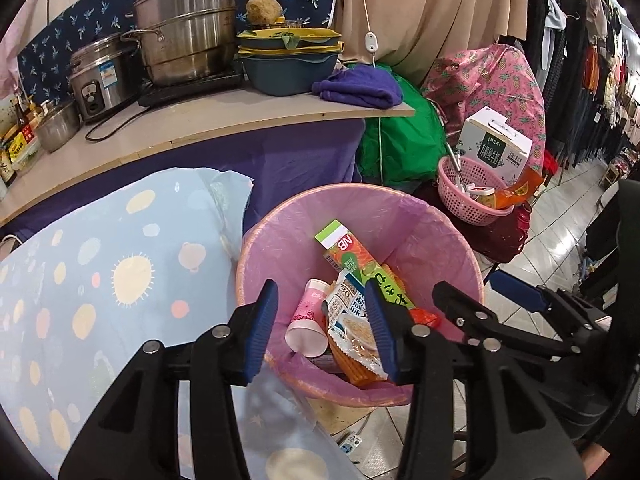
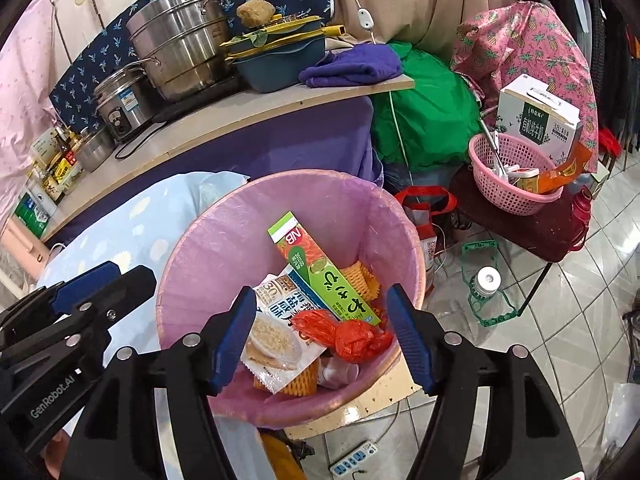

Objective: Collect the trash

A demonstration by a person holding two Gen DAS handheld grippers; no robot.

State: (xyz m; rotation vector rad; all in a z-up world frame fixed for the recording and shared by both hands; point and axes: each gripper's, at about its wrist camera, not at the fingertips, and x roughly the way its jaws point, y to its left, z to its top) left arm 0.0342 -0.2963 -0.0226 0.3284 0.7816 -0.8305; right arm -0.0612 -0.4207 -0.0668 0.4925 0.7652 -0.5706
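Observation:
A round trash bin [image 1: 360, 194] [image 2: 280, 178] with a pink liner stands below both grippers. In it lie a green and orange box [image 1: 348, 252] [image 2: 308, 256], a printed snack wrapper [image 1: 352, 320] [image 2: 276, 340], a pink paper cup [image 1: 306, 320], a crumpled red plastic bag [image 2: 348, 336] and orange foam netting [image 2: 362, 276]. My left gripper [image 1: 322, 294] hangs open over the bin's near side, pads pressing on nothing. My right gripper [image 2: 322, 292] also hangs open above the red bag and wrapper, holding nothing. The two grippers sit side by side.
A blue dotted cloth [image 1: 100, 280] covers the surface left of the bin. Behind it a shelf [image 1: 240, 128] holds steel pots [image 1: 188, 24]. To the right a pink basket [image 2: 512, 184] and a milk carton [image 2: 536, 116] rest on a dark stool. A bottle [image 2: 486, 280] and a power strip [image 2: 354, 460] lie on the tiled floor.

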